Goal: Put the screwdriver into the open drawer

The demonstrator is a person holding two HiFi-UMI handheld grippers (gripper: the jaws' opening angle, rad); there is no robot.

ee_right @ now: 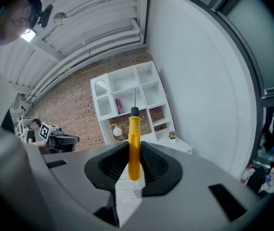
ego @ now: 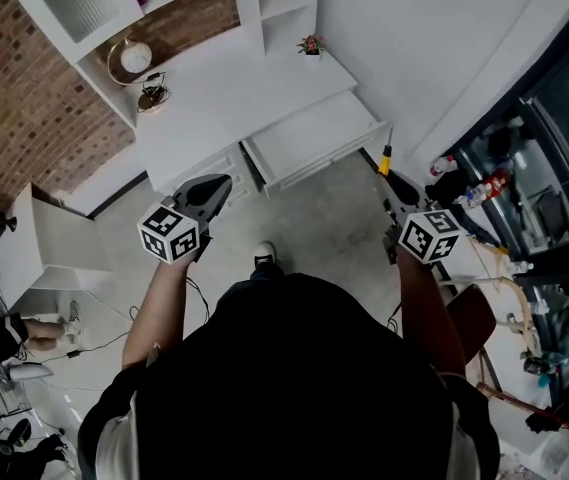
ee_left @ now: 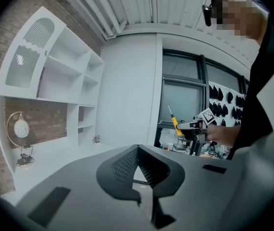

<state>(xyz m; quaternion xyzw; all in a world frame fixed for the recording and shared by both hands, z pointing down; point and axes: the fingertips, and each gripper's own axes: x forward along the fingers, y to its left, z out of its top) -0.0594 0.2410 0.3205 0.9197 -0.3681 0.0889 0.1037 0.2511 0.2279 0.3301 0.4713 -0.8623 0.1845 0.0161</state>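
- A white surface (ego: 234, 88) with shelves at its back edge stands before a person, seen from above, who has a tool in each hand.
- The drawer (ego: 314, 138) is pulled out from the surface's front edge, toward its right end. Its bare floor shows, so the tool can apparently be dropped in from above.
- The left claw (ego: 209, 193) hangs off the front edge by the surface's left half. Its own view shows the claw (ee_left: 137, 150) pressed together at the tips on nothing, seemingly parked out of the way.
- The right claw (ego: 394, 193) hovers just off the drawer's right front corner, not yet over it. In its own view the claw (ee_right: 134, 146) pinches the handle.
- The screwdriver (ego: 385, 158) is carried in the air, blade forward. The pads grip its yellow handle low, so the screwdriver (ee_right: 134, 148) points away from the hand, likely to lead into the drawer.
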